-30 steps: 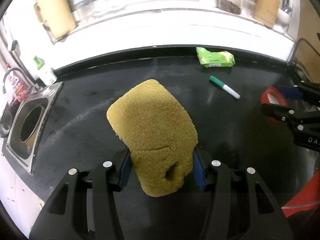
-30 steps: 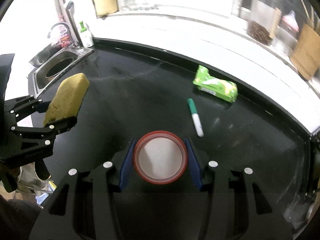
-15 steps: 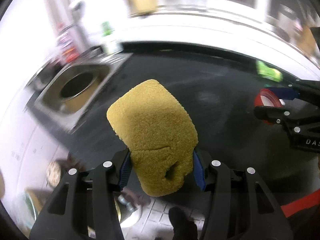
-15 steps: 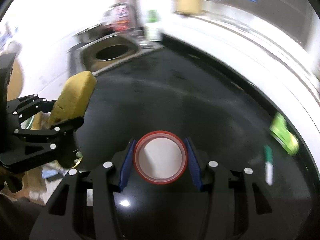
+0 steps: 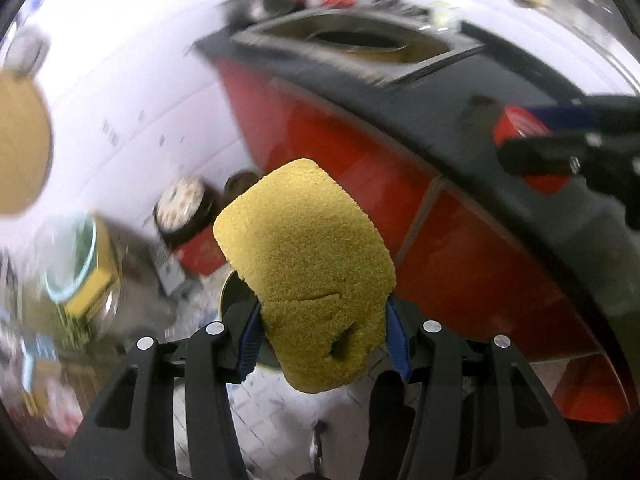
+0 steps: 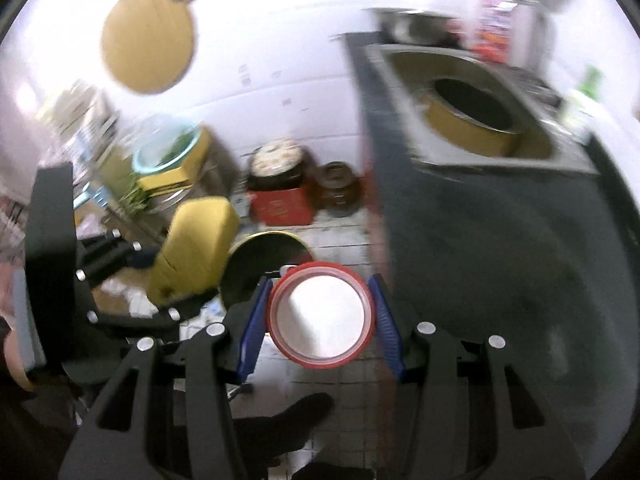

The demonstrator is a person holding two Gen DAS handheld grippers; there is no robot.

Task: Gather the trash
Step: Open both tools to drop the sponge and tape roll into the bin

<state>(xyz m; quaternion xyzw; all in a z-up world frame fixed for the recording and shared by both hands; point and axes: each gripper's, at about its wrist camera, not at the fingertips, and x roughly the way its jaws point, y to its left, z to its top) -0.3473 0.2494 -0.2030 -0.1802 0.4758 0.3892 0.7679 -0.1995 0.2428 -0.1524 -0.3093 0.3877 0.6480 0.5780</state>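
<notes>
Both items are in hand and neither is yet disposed of. The left gripper [image 5: 322, 332] is clamped on a yellow sponge [image 5: 308, 264], its blue pads pressed into the sponge's lower sides, with most of the sponge standing proud above the fingers. The right gripper [image 6: 320, 320] is closed around a red-rimmed round cup [image 6: 322, 314], a pad touching each side of the rim; its white interior appears empty. Both grippers point steeply down past the edge of the dark counter [image 6: 500, 240], over the tiled floor [image 6: 340, 240]. Directly below and between them stands a dark round bin [image 6: 256, 264] with a yellowish rim, the likely receptacle (its contents cannot be made out, as the sponge and cup hide part of the opening). In the right wrist view the sponge hangs just beside the bin's rim and the cup overlaps its near edge. Judgement: pick-up is complete for these two pieces, and carriage to the bin looks nearly complete; release of both remains. Whether further trash is left on the counter cannot be told, since the visible part shows only the sink cut-out [image 6: 472, 112] and blurred surface.
</notes>
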